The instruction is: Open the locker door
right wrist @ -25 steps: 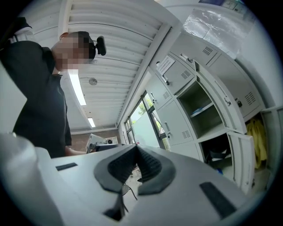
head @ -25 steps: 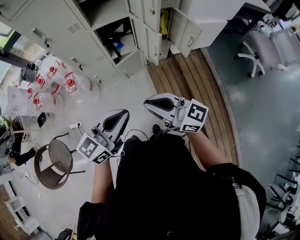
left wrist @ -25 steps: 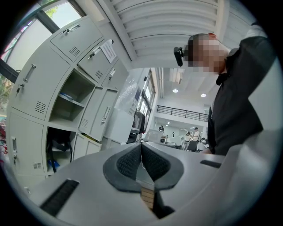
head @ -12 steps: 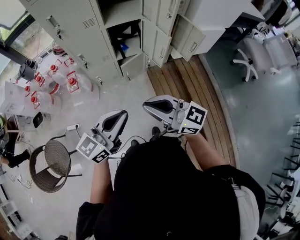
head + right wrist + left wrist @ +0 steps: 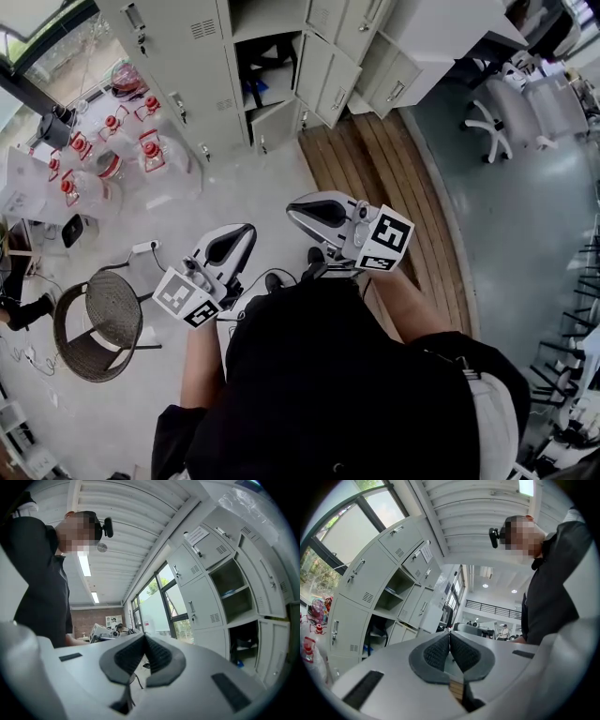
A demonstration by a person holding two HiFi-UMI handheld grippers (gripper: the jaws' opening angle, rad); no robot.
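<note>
Left gripper (image 5: 239, 234): jaws pressed together, nothing between them. Right gripper (image 5: 302, 210): jaws likewise closed and empty. Both are held close to the person's body, tips directed towards the pale grey metal locker bank (image 5: 187, 56), well apart from it. One tall compartment (image 5: 267, 66) stands open with dark items inside; the small grey door (image 5: 275, 125) below it hangs ajar. Clear water jugs with red caps (image 5: 141, 155) stand left of the lockers.

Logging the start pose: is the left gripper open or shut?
Shut. In the left gripper view, the left gripper has its jaws meeting at the tips, with nothing held between them.
</note>
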